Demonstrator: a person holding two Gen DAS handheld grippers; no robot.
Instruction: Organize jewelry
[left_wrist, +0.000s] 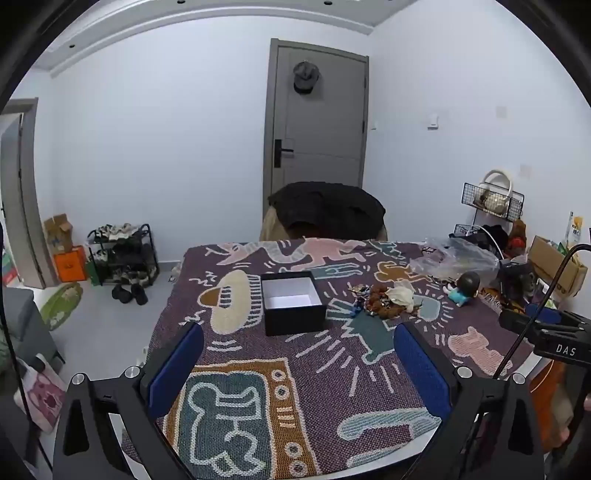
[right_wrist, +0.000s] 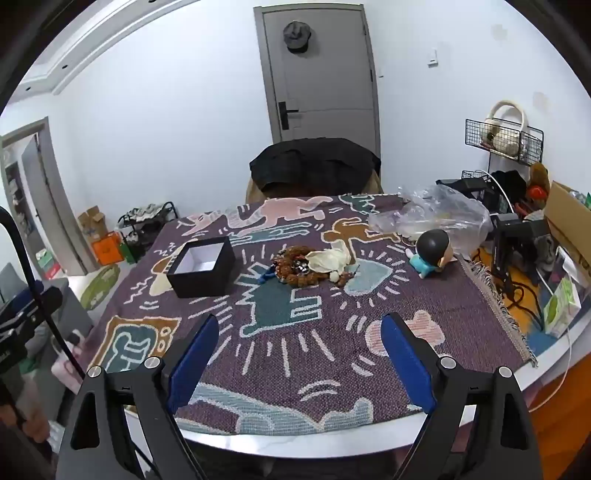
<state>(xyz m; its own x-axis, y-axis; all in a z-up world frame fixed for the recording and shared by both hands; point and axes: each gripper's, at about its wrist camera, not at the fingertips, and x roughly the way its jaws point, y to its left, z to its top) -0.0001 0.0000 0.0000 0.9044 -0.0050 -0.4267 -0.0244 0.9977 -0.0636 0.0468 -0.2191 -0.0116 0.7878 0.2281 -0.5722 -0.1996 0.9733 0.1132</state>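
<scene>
Left wrist view first: my left gripper (left_wrist: 299, 354) is spread wide, blue pads (left_wrist: 177, 365) far apart, nothing btwn them, just patterned blanket (left_wrist: 258, 387) under the gap. Past the tips sits the black box (left_wrist: 293, 301), lid off, white inside, looks empty from here. Right of the box, a bit apart from it, is the jewelry pile (left_wrist: 384, 301): brown beads, something blue at its left edge, pale cloth-like bit (left_wrist: 400, 295) on top. Further right a small figurine (left_wrist: 464, 288) w/ dark round head and blue body lies on the blanket, clear plastic bag (left_wrist: 458, 258) behind it. At the right edge I catch my other tool, black, w/ a cable running up.

Right wrist view now: my right gripper (right_wrist: 299, 362) also stands open, pads apart, nothing held, hanging over the near edge of the table (right_wrist: 295, 443). Ahead and left is the box (right_wrist: 202, 267); jewelry pile (right_wrist: 295, 266) sits dead ahead, mid-blanket, right of the box and not touching it. Pale piece (right_wrist: 328, 260) drapes over the pile's right side. Figurine (right_wrist: 432, 253) beyond to the right, bag (right_wrist: 439, 214) behind that.

Far side: chair (right_wrist: 314, 166) w/ dark garment over its back pushed up to the table, then a grey door (right_wrist: 319, 70) w/ a cap (right_wrist: 296, 35) hung on it. Wire rack (right_wrist: 506, 138) on the right wall, shoe rack (left_wrist: 123, 254) on the floor at left.
</scene>
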